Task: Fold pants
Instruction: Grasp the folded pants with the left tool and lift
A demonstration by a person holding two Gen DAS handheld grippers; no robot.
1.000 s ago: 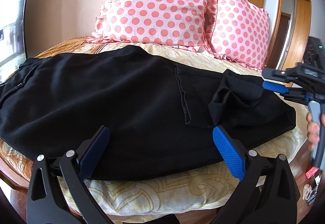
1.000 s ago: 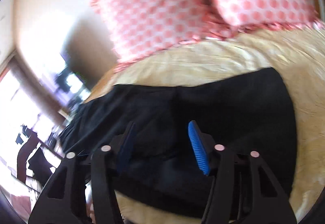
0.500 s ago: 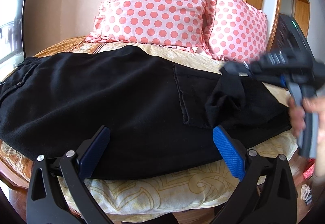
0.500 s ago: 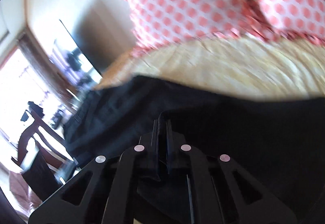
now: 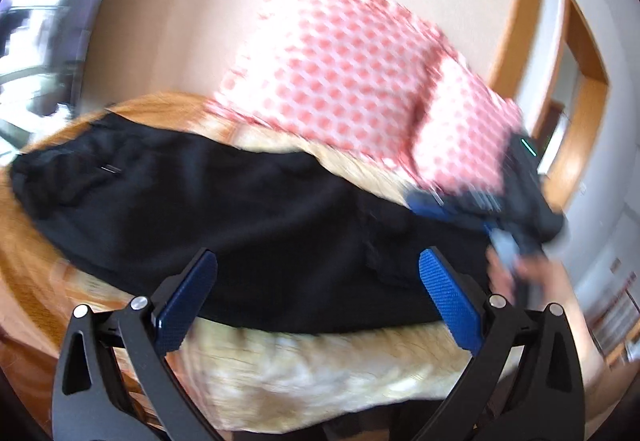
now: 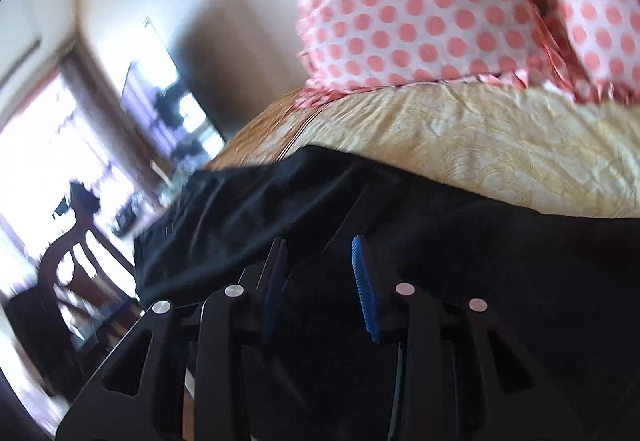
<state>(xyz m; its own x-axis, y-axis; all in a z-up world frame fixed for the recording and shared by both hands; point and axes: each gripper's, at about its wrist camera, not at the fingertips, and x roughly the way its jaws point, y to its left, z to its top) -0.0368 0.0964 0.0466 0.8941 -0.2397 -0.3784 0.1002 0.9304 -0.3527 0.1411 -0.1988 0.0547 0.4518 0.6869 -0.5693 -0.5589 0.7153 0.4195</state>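
Observation:
Black pants (image 5: 260, 225) lie stretched lengthwise across a bed, waist end at the left. My left gripper (image 5: 318, 257) hovers over their near edge, jaws wide open with nothing between the pads. In the left wrist view, which is blurred, a hand (image 5: 520, 273) holds the other gripper over the pants' right end. In the right wrist view my right gripper (image 6: 319, 241) sits low over the pants (image 6: 440, 249). Its jaws are opening; black cloth lies under the gap and the blue pads (image 6: 366, 289) do not press on it.
A yellow patterned bed cover (image 5: 320, 373) shows around the pants (image 6: 480, 145). Two pink polka-dot pillows (image 5: 340, 73) lean on the wall behind (image 6: 420, 1). A dark screen (image 6: 172, 101) and a wooden chair (image 6: 68, 253) stand off to the left. A wooden door frame (image 5: 580, 89) is at the right.
The right gripper shut on the raised cloth at the pants' right end, carried it leftwards, and now stands part open. That lump no longer shows. The left gripper rose and rolled, still open.

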